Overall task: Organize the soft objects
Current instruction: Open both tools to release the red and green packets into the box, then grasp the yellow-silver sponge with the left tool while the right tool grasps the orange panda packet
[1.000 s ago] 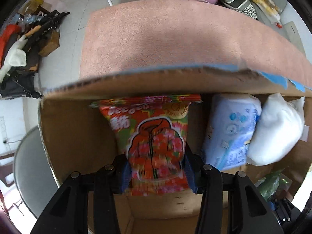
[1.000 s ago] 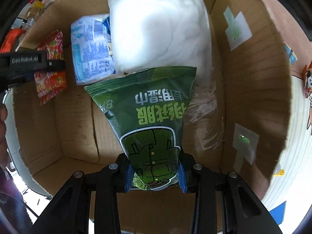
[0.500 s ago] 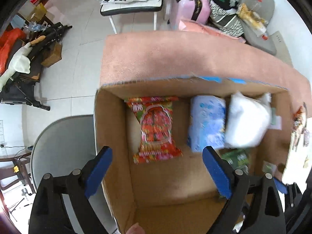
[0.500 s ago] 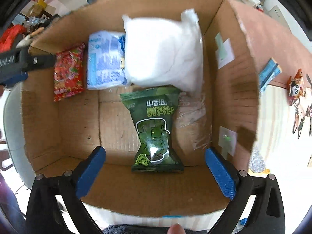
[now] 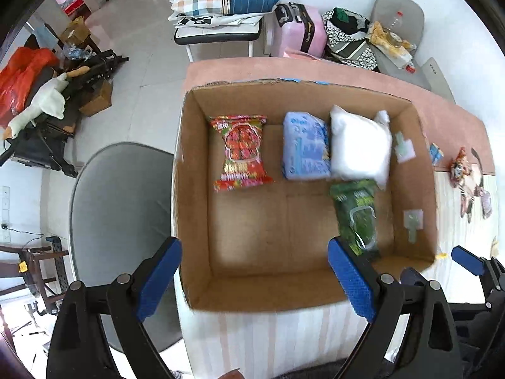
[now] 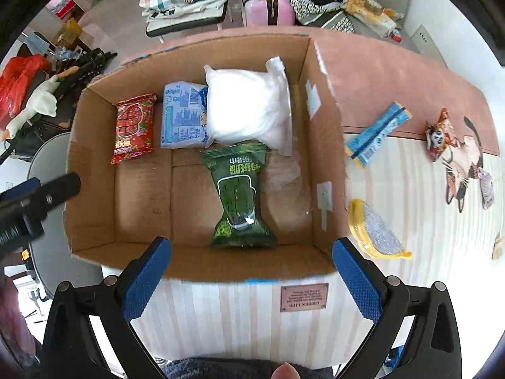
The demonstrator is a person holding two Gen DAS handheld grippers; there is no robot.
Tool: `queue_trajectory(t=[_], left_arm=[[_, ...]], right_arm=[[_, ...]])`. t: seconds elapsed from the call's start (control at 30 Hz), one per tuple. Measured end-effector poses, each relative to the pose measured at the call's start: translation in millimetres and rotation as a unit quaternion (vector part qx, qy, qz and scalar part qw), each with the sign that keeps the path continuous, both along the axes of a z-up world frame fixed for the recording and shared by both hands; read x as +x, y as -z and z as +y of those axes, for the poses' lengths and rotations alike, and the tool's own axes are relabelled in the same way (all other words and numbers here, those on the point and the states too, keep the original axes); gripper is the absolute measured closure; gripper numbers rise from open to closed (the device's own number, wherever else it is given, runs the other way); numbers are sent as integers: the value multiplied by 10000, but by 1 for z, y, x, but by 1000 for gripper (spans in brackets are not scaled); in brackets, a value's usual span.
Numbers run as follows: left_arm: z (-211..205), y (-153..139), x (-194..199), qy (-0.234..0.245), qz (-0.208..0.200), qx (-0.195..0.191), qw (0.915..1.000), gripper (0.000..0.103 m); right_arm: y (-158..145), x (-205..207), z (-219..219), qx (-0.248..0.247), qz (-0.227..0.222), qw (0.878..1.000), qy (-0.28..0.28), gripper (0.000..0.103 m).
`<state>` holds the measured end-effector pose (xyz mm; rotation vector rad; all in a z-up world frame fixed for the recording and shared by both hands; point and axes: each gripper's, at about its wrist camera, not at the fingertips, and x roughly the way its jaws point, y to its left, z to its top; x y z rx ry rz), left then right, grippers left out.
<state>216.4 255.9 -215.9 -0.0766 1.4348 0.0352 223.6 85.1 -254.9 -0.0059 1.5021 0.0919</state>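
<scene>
On my left camera, the left gripper [image 5: 254, 279] is spread wide and empty above the cardboard box [image 5: 192, 189], where the red packet [image 5: 241, 153] lies. On my right camera, the right gripper [image 6: 251, 279] gapes empty too; the green packet [image 6: 241, 194] lies in the box below the white bag [image 6: 249, 107].

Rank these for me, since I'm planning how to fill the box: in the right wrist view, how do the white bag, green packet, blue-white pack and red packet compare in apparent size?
Largest to smallest, as they look:
1. white bag
2. green packet, though it lies nearer the camera
3. blue-white pack
4. red packet
The last two look close.
</scene>
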Motion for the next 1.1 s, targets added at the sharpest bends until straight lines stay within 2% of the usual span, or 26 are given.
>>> queue_trajectory(t=[0.2, 0.5, 0.63, 0.77, 0.83, 0.93, 1.07, 1.1], left_arm=[[-9, -19, -29, -101, -152, -33, 9998, 8], [-28, -57, -51, -282, -471, -38, 9985, 8], [-60, -83, -45, -172, -760, 66, 9969, 8], [-113, -99, -23, 173, -1000, 212, 9946, 8], [-148, -98, -6, 422, -1072, 295, 9929, 8], [-204, -80, 24, 917, -947, 434, 9903, 8], [-272, -41, 59, 1719, -580, 774, 9803, 8], [-288, -25, 65, 1958, -337, 784, 9769, 8]], right_arm=[[-22, -19, -6, 32, -226, 9997, -108, 0], [-64, -37, -26, 482, -511, 9973, -203, 0], [-82, -38, -55, 793, -637, 9948, -4, 0], [-95, -33, -108, 936, -717, 9921, 422, 0], [-98, -30, -141, 905, -788, 9902, 711, 0], [-89, -19, -209, 861, -695, 9846, 1357, 0], [-57, 2, -291, 764, -409, 9761, 1991, 0], [-47, 8, -307, 710, -314, 9755, 2058, 0]])
